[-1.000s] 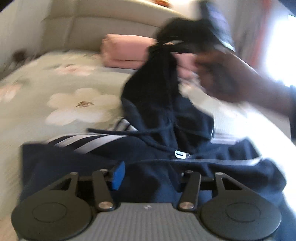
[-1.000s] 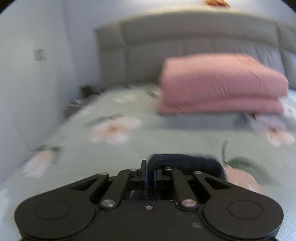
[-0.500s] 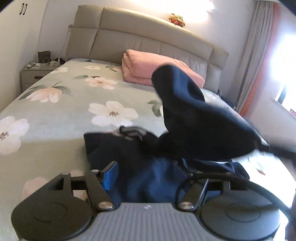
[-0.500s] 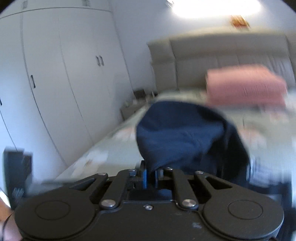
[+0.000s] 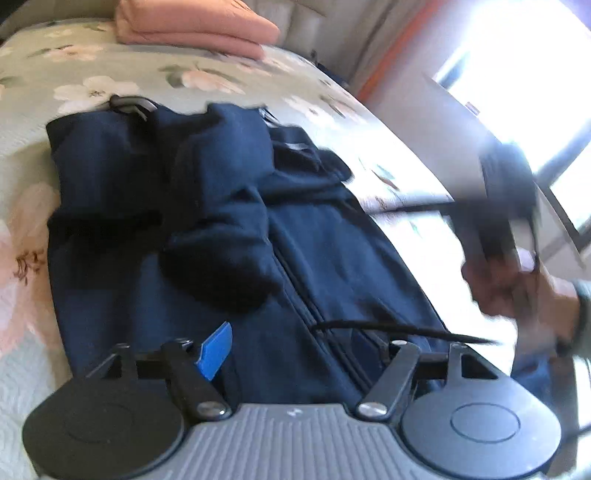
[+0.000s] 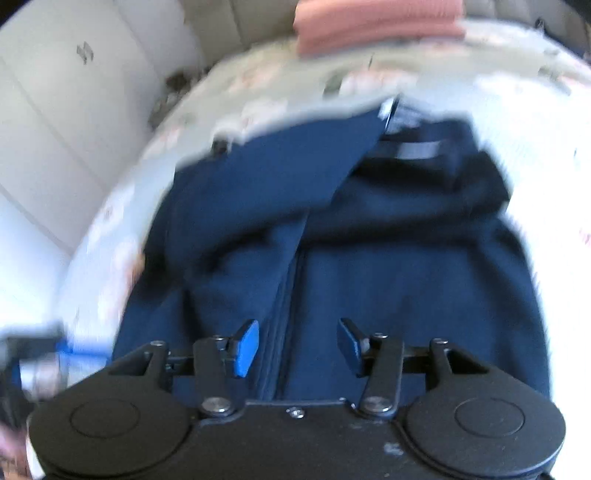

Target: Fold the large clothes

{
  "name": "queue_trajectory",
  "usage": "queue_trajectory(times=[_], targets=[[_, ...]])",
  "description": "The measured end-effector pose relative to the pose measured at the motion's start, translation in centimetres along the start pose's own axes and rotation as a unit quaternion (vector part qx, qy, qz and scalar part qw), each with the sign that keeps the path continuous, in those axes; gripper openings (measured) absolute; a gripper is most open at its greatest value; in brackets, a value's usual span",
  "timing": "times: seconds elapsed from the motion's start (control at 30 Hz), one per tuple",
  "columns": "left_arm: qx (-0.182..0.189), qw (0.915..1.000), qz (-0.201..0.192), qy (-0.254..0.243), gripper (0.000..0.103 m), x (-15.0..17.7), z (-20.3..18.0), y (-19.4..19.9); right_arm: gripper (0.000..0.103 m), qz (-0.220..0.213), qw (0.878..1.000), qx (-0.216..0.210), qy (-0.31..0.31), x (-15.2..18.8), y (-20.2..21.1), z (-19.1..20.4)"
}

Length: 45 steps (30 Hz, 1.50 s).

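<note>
A navy zip hoodie [image 5: 229, 229] lies on the floral bedspread, its hood folded down over the body. It also fills the right wrist view [image 6: 369, 258], zipper running up the middle. My left gripper [image 5: 295, 354] is open just above the hoodie's near hem; only its left blue pad [image 5: 216, 349] shows clearly. My right gripper [image 6: 295, 347] is open and empty above the zipper, both blue pads apart. The right gripper and the hand holding it appear blurred at the right of the left wrist view [image 5: 506, 221].
A folded pink blanket [image 5: 192, 22] lies by the padded headboard, also seen in the right wrist view [image 6: 376, 22]. The bedspread [image 5: 110, 70] surrounds the hoodie. A bright window [image 5: 535, 74] is at the right. White wardrobe doors [image 6: 44, 129] stand at the left.
The right gripper carried the hood up and over, then let it go; it is now open. The hood now lies flat on the hoodie's body. Both cameras tilted down toward the garment.
</note>
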State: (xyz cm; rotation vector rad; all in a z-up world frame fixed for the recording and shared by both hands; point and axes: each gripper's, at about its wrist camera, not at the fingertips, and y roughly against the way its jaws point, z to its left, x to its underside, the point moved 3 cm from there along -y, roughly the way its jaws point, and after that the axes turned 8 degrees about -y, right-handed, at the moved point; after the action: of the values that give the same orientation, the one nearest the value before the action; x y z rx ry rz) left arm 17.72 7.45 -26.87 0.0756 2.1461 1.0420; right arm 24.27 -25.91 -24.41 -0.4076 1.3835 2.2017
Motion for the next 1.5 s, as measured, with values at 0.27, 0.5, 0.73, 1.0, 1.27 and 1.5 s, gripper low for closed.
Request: queue_trajectory(times=[0.27,0.5,0.73,1.0,1.27,1.5], targets=[[0.01,0.9979,0.064,0.0,0.072,3.2,1.0,2.1,0.078,-0.033,0.992,0.091,0.078,-5.9,1.0,-1.0],[-0.113,0.9859,-0.065,0.105,0.07,-1.1,7.0,2.8,0.078,0.05,0.998,-0.019,0.028,-2.8,-3.8,2.3],[-0.132,0.9817,-0.104,0.089,0.069,-6.1,8.0,0.8,0.08,0.098,0.986,-0.082,-0.104,-4.0,-8.0,5.7],[-0.132,0.9807,-0.101,0.102,0.069,-6.5,9.6,-1.7,0.031,0.111,0.971,-0.084,-0.193,-4.7,-11.5,4.3],[-0.117,0.9826,-0.106,0.097,0.068,-7.2,9.8,-2.6,0.011,-0.027,0.986,-0.08,-0.142,-6.8,0.7,-0.9],[-0.11,0.9812,-0.108,0.116,0.068,-8.2,9.7,-4.3,0.011,0.002,0.993,-0.04,-0.115,-5.4,0.7,-2.3]])
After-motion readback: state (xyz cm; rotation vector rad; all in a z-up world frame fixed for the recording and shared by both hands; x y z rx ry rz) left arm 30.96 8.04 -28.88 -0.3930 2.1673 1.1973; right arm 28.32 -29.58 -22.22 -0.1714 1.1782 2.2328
